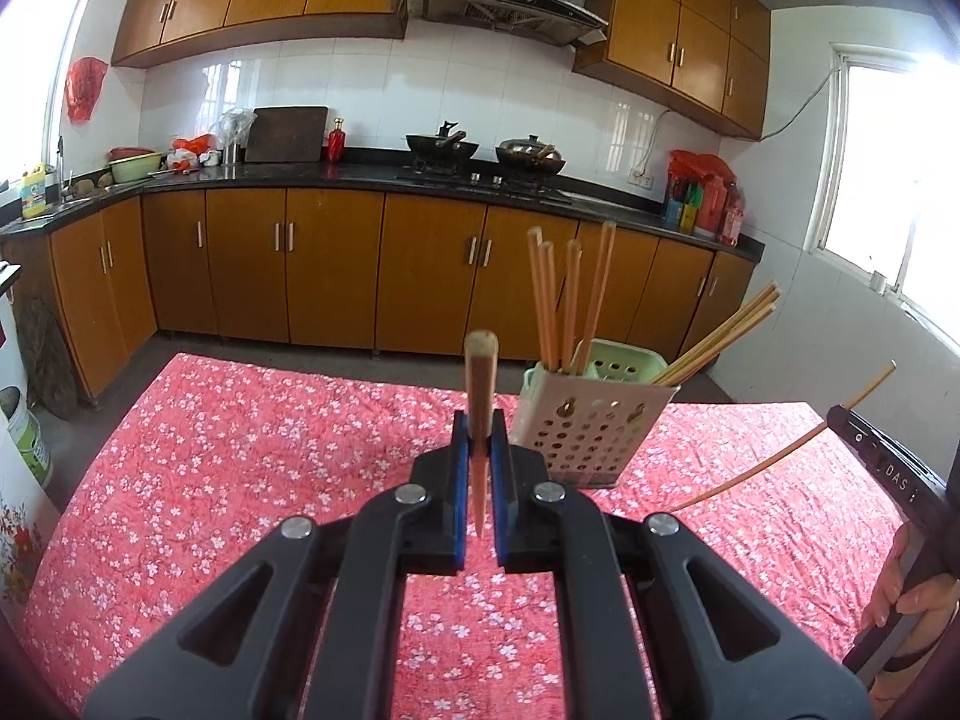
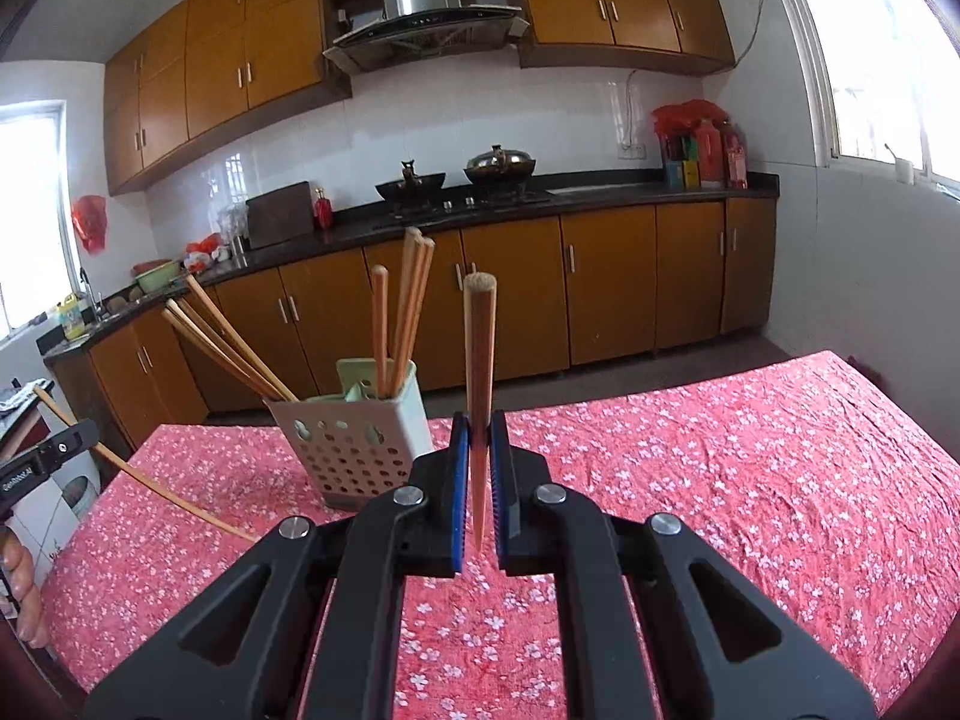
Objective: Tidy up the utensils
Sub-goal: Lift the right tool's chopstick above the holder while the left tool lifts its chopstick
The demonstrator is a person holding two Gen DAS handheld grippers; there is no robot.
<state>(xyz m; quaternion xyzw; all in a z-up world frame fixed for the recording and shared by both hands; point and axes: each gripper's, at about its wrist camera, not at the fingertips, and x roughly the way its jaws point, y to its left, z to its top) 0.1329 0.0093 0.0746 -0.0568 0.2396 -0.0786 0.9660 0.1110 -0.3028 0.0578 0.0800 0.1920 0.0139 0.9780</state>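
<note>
the surface spreads wide under both views, draped in a wrinkled red cloth printed with small white and pink blossoms. behind it runs a kitchen wall of glossy orange-brown cabinets under a dark stone worktop.

the utensil holder stands upright on the cloth, a pale green plastic box with rounded corners and rows of round holes punched through its front wall. several wooden chopsticks rise from it, some nearly upright, a bundle leaning far out over one rim. in the right wrist view the same holder sits just left of that gripper, the leaning bundle pointing left.

the left gripper is black, angular, with blue ribbed pads, and its jaws are pinched almost together on a single chopstick. that stick is smooth tan wood, round at the thick end, tapering to a point that hangs down between the pads; it stands close to upright, just left of the holder and above the cloth.

the right gripper is drawn equally narrow, clamping a second chopstick of the same tapered shape, thick end up, just right of the holder.

each view catches the other gripper at its edge, with its thin stick slanting across the cloth, and fingers of a person's hand wrapped round the handle.
</note>
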